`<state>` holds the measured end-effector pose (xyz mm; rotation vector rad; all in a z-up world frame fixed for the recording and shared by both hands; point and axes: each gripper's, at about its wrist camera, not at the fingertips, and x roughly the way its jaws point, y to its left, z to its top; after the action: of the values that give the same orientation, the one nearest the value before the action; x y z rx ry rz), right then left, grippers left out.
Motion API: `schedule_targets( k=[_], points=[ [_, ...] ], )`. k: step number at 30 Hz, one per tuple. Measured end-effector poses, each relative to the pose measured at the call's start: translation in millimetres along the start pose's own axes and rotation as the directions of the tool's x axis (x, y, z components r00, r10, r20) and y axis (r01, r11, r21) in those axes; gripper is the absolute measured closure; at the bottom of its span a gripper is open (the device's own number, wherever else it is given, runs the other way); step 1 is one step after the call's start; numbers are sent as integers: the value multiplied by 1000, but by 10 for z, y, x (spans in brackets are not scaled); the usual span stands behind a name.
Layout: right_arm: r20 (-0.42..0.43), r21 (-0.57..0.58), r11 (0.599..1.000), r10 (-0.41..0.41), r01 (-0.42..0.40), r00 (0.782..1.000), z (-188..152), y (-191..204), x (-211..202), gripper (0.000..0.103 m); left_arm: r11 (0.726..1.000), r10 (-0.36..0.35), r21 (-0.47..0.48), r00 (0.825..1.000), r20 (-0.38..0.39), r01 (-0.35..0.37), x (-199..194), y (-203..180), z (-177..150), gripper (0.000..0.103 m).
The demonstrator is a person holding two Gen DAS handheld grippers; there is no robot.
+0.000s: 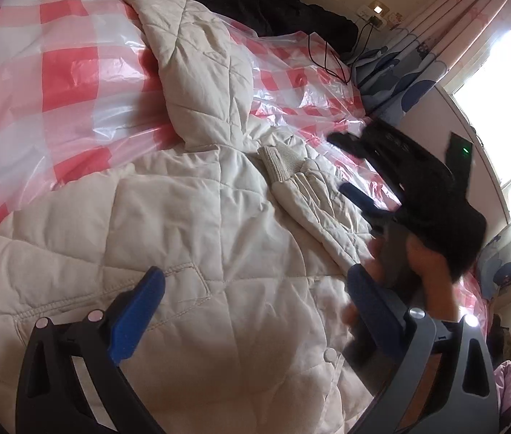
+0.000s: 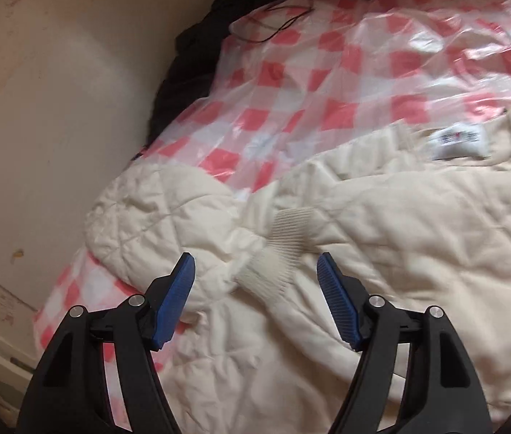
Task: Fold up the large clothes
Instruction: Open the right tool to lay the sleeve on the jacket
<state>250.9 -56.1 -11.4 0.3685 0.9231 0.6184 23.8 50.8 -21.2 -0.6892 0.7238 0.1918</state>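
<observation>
Both grippers' fingers spread wide, holding nothing: left gripper (image 1: pixel 252 311) hovers above the one cream quilted coat (image 1: pixel 190 224), right gripper (image 2: pixel 255 289) over its ribbed cuff (image 2: pixel 284 249). The coat lies on a checked plastic sheet (image 1: pixel 60 83); one black garment (image 1: pixel 284 14) beyond.

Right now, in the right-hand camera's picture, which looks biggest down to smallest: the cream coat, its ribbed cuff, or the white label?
1. Cream coat, largest by far.
2. Ribbed cuff.
3. White label, though it lies farther away, so this ranking is unsure.

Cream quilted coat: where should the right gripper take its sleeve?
At the ribbed cuff, coming straight down. It lies flat across the cream quilted coat, thinner than the padding, centred ahead of the open right gripper.
</observation>
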Motion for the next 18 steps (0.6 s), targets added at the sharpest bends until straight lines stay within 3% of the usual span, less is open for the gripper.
schedule_targets(
  k=[4, 7, 9, 10, 11, 13, 14, 16, 18],
  points=[
    [112, 15, 982, -189, 188, 976, -175, -484, -831, 36, 1000, -1, 14, 1000, -6, 1, 9, -21, -8, 7],
    [147, 168, 949, -291, 266, 945, -338, -1108, -1283, 30, 999, 1, 37, 1000, 1, -1, 11, -62, -32, 7],
    [59, 273, 919, -312, 285, 948, -472, -1592, -1253, 30, 998, 9, 55, 1000, 0, -9, 31, -88, -54, 7],
    [-19, 288, 920, -270, 264, 963, -525, -1786, -1124, 30, 998, 10, 62, 1000, -7, -10, 50, -98, -64, 7],
    [-40, 287, 924, -251, 252, 967, -558, -1880, -1102, 31, 998, 14, 67, 1000, -13, -14, 71, -103, -73, 7],
    [21, 277, 936, -233, 218, 972, -500, -1801, -1287, 31, 997, 23, 70, 999, -24, -21, 106, -103, -83, 7],
    [102, 257, 948, -220, 188, 970, -444, -1717, -1442, 31, 997, 23, 68, 999, -32, -21, 121, -101, -86, 7],
    [222, 205, 954, -264, 220, 938, -310, -1566, -1685, 27, 997, 17, 71, 999, -43, -14, 134, -107, -96, 7],
    [269, 214, 946, -296, 243, 916, -174, -1602, -1771, 18, 997, 17, 82, 999, -38, -14, 126, -127, -107, 7]
  ],
)
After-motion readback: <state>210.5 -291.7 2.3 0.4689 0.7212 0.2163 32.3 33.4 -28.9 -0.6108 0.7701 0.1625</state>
